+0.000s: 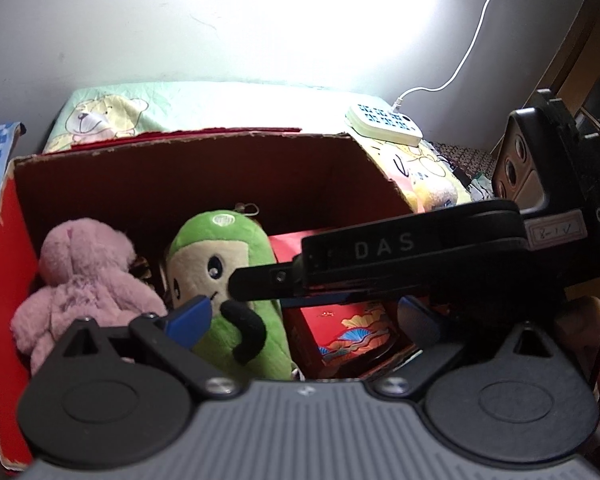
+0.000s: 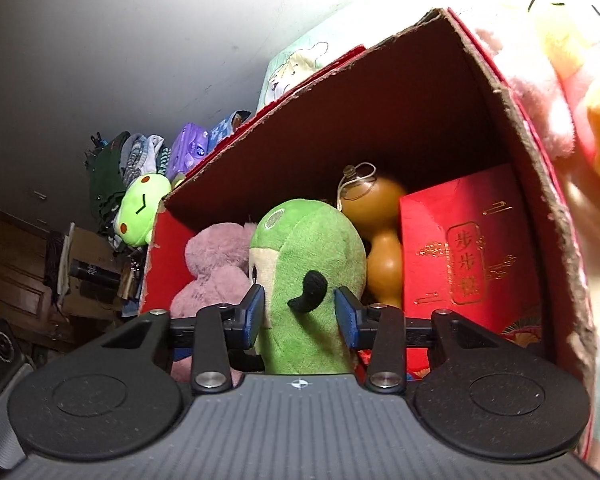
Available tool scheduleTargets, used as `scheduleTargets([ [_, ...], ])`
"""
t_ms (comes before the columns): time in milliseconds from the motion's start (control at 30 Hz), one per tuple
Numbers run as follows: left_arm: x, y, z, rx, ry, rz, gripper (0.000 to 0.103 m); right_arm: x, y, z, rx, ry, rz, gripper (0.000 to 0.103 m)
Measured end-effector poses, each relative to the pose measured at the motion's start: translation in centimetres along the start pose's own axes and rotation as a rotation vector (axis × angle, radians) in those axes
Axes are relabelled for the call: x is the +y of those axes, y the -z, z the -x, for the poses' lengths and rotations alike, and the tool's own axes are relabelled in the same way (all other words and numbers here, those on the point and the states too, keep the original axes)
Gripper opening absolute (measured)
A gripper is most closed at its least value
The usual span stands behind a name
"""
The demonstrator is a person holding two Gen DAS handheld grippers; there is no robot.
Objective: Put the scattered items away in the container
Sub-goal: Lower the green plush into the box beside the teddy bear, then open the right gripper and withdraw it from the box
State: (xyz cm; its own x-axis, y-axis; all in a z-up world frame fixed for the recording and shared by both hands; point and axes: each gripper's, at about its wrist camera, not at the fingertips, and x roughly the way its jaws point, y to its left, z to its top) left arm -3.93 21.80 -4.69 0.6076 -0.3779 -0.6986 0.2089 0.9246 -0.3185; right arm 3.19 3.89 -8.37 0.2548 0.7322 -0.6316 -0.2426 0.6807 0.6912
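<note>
An open cardboard box, red outside and brown inside, holds a pink plush, a green plush toy and a red gift box. In the right wrist view the same box also shows a brown gourd behind the green plush toy, beside the pink plush and the red gift box. My right gripper is shut on the green plush toy, its blue pads pressing both sides. My left gripper is open over the box, with the right gripper reaching across in front of it.
A white power strip with a cable lies behind the box on bear-print bedding. A yellow plush sits to the box's right. In the right wrist view a green frog plush and a purple pack lie left of the box.
</note>
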Motion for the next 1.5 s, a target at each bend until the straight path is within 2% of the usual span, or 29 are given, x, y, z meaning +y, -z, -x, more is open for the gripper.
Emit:
scheduleTargets([
  [100, 0.6, -0.1, 0.5, -0.008, 0.0, 0.024, 0.099, 1.1, 0.1, -0.6, 0.012, -0.033, 0.063, 0.041],
  [267, 1.2, 0.0, 0.5, -0.005, -0.02, 0.04, 0.099, 1.1, -0.1, -1.0, 0.01, -0.002, 0.092, 0.042],
  [400, 1.0, 0.4, 0.0, 0.004, -0.019, 0.056, 0.099, -0.1, -0.3, -0.4, 0.026, 0.004, 0.048, 0.052],
  [533, 0.1, 0.5, 0.2, -0.001, -0.029, 0.026, 0.099, 0.0, -0.2, 1.1, 0.021, 0.024, 0.089, 0.052],
  [667, -0.4, 0.5, 0.8, -0.013, -0.04, 0.019, 0.099, 1.2, 0.1, 2.7, -0.003, 0.098, 0.203, 0.052],
  [900, -1.4, 0.5, 1.8, -0.024, -0.068, 0.009, 0.099, 1.4, 0.7, 5.0, -0.057, 0.115, 0.215, 0.051],
  [1133, -3.3, 0.3, 2.2, -0.008, -0.178, -0.045, 0.099, 1.8, 2.0, 5.3, -0.125, 0.185, 0.186, 0.041],
  [1267, -4.3, 0.1, 2.6, -0.007, -0.225, -0.067, 0.099, 2.3, 2.6, 5.7, -0.167, 0.243, 0.175, 0.041],
  [1400, -4.6, -0.3, 2.7, 0.003, -0.265, -0.051, 0.099, 2.7, 2.8, 5.9, -0.204, 0.319, 0.173, 0.042],
  [1500, -4.6, -0.4, 2.7, 0.018, -0.304, -0.032, 0.1, 2.5, 3.1, 6.2, -0.226, 0.341, 0.16, 0.042],
])
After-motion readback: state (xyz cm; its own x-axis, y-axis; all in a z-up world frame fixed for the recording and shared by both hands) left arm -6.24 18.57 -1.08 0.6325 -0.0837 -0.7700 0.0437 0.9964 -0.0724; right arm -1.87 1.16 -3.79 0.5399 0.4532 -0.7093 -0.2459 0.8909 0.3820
